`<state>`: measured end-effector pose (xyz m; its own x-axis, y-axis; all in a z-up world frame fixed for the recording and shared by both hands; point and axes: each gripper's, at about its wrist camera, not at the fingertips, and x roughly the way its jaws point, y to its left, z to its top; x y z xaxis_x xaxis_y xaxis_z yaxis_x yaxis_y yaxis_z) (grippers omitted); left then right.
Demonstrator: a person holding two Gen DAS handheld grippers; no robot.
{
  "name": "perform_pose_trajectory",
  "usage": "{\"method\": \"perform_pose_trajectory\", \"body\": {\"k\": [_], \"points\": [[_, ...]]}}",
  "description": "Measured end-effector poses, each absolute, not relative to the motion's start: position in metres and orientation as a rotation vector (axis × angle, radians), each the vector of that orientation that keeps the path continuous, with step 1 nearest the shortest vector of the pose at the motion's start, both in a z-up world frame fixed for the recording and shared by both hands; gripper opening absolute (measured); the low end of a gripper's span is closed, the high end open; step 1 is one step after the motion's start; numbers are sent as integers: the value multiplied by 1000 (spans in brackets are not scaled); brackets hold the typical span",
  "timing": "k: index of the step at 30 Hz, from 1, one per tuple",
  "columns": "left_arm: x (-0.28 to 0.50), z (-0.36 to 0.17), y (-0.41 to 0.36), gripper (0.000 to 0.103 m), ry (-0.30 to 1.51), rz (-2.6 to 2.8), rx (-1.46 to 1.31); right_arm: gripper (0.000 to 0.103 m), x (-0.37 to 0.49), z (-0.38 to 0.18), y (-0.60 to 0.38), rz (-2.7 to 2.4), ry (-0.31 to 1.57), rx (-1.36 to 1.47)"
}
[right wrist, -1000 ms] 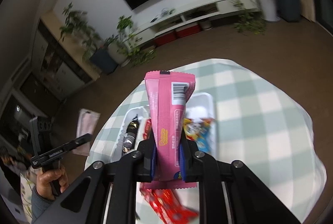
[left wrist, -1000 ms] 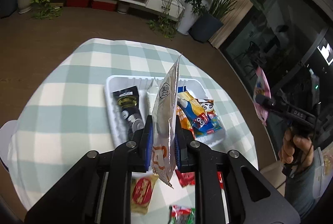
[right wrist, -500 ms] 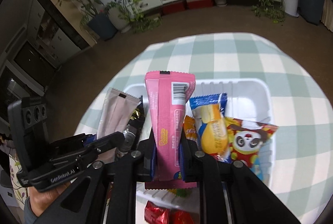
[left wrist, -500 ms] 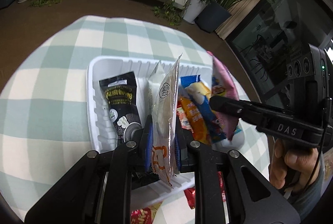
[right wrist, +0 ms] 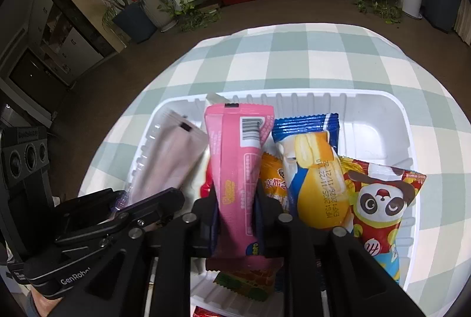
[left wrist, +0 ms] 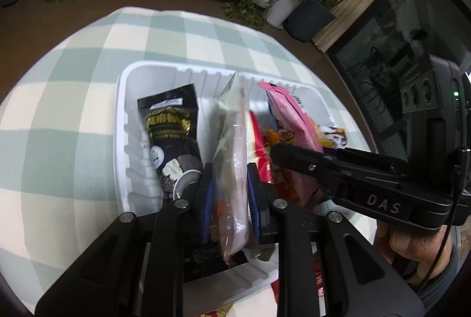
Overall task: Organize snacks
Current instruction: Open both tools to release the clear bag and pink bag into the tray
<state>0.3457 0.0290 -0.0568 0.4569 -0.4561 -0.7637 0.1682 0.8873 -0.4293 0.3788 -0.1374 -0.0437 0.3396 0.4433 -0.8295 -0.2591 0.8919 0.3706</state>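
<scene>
A white tray (left wrist: 123, 110) (right wrist: 403, 122) lies on the checked tablecloth with several snack packets in it. My left gripper (left wrist: 229, 169) reaches into its middle, jaws opening, with a silvery packet (left wrist: 232, 122) (right wrist: 167, 155) upright between the pads, which still touch its sides. A black packet (left wrist: 170, 134) lies to its left. My right gripper (right wrist: 237, 190) is close beside it, jaws opening too, pads still against an upright pink packet (right wrist: 238, 149) (left wrist: 291, 116). Right of that lie an orange packet (right wrist: 272, 178), a blue-yellow packet (right wrist: 315, 169) and a panda packet (right wrist: 379, 199).
The round table's green-and-white cloth (right wrist: 294, 57) surrounds the tray. A red wrapper (left wrist: 319, 278) lies on the cloth near the tray's front edge. A hand (left wrist: 412, 246) holds the right gripper. Brown floor, potted plants and a white TV bench lie beyond the table.
Both grippers have come down from above the table into the tray with their packets and now stand side by side. Their jaws look slightly wider than before.
</scene>
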Motion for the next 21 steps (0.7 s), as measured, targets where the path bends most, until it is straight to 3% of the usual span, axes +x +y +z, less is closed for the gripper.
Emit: {"method": "perform_pose_trajectory", "body": {"k": [10,15,17,21], "points": [[344,-58,28,20,1027,-399,-293,30,378,-45,-142,453,1136,204],[335,-52,28,20,1025,-399,-283,38,375,-42,-143,459,1131,212],[334,-50,29,24,1020,-396,-279,39,373,-39,-143,457,1127,208],[332,-46,32,42,1003,-396,-276,40,371,-36,-145,454,1119,212]]}}
